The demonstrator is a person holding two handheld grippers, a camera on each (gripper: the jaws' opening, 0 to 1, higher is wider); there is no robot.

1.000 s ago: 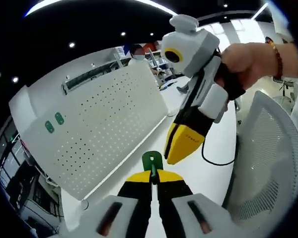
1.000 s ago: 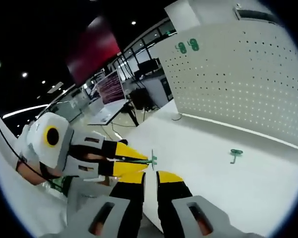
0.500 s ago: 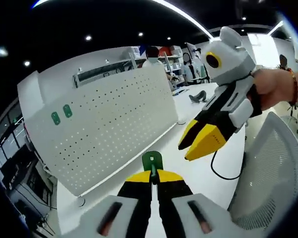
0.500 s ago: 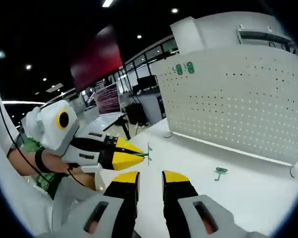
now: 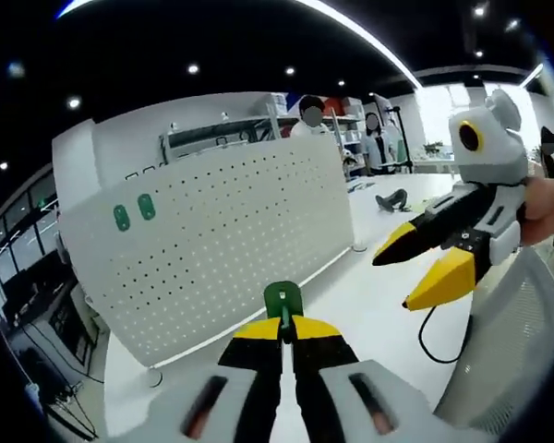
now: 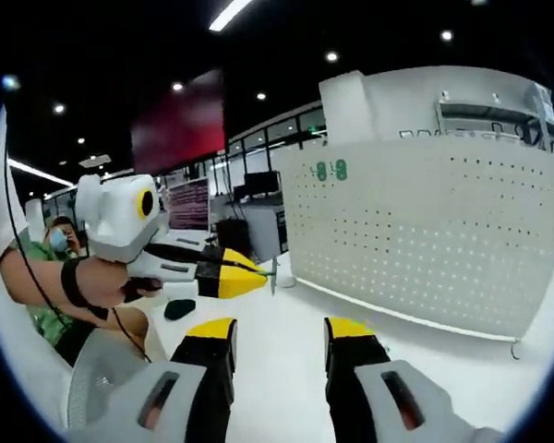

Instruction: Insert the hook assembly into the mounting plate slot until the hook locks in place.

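place: open-plan office/lab | cues: ceiling spotlights (image 5: 193, 68), desk monitors (image 6: 190, 204), shelving (image 5: 337, 109), white table (image 6: 286, 355)

pegboards: 1 (image 5: 222, 245) | hooks mounted: 2 (image 5: 121, 218) | hooks held: 1 (image 5: 283, 300) | tongs: 2 (image 5: 287, 334)

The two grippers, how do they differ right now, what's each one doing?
The left gripper has its jaws shut on the green hook, while the right gripper has its jaws spread wide and holds nothing. In the left gripper view the hook plate stands just above the left gripper's tips, with the white pegboard behind it; the right gripper hangs off to the side over the white table. Both have yellow-tipped black jaws and face the pegboard.
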